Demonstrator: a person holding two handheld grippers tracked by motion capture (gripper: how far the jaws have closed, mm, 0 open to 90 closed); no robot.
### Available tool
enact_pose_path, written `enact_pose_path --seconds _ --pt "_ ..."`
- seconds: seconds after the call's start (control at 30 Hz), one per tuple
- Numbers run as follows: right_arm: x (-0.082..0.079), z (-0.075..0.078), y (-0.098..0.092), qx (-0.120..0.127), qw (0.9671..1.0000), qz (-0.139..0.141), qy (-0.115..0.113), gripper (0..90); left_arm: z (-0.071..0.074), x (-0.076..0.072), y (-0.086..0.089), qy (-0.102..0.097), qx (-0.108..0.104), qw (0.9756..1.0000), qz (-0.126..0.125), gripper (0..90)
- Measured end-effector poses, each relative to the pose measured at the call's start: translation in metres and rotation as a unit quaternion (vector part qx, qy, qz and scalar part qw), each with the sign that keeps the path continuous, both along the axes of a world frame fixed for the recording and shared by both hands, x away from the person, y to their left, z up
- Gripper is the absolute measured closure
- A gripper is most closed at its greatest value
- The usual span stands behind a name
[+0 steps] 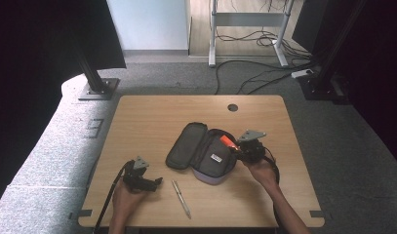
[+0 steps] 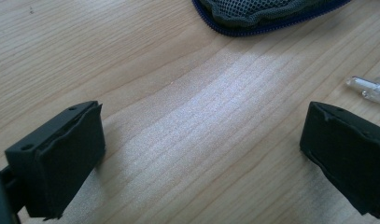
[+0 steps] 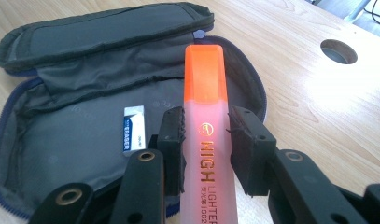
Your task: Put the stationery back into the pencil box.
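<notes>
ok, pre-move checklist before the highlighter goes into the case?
1. Right gripper shut on orange highlighter: ok.
2. Pencil case unzipped, lying open: ok.
3. Eraser inside the case, lying beside the highlighter's line: ok.
4. Highlighter above the case interior: ok.
5. Left gripper open, over bare table, apart from the case: ok.
6. Pen on the table, outside the case: ok.

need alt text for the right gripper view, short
An orange highlighter sits between the right tongs, held over an open grey pencil case on a wooden table. A white eraser lies inside the case.
</notes>
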State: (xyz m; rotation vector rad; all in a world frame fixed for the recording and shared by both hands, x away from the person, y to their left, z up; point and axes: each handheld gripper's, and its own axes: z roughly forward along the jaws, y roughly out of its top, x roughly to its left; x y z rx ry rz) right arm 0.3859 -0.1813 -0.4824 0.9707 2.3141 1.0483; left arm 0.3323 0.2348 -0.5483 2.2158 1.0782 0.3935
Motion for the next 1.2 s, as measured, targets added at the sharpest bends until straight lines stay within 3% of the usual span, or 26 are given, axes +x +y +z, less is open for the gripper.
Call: enact_pose_path --seconds 0.83,1.2 --pt "0.025 -0.011 0.032 -0.009 0.9999 0.011 0.001 65.7 0.0 0.0 0.0 0.0 0.0 1.0 0.001 0.0" --pt "0.032 -0.026 0.046 -0.024 0.9995 0.014 0.011 65.7 0.0 0.0 0.0 0.0 0.0 1.0 0.001 0.0"
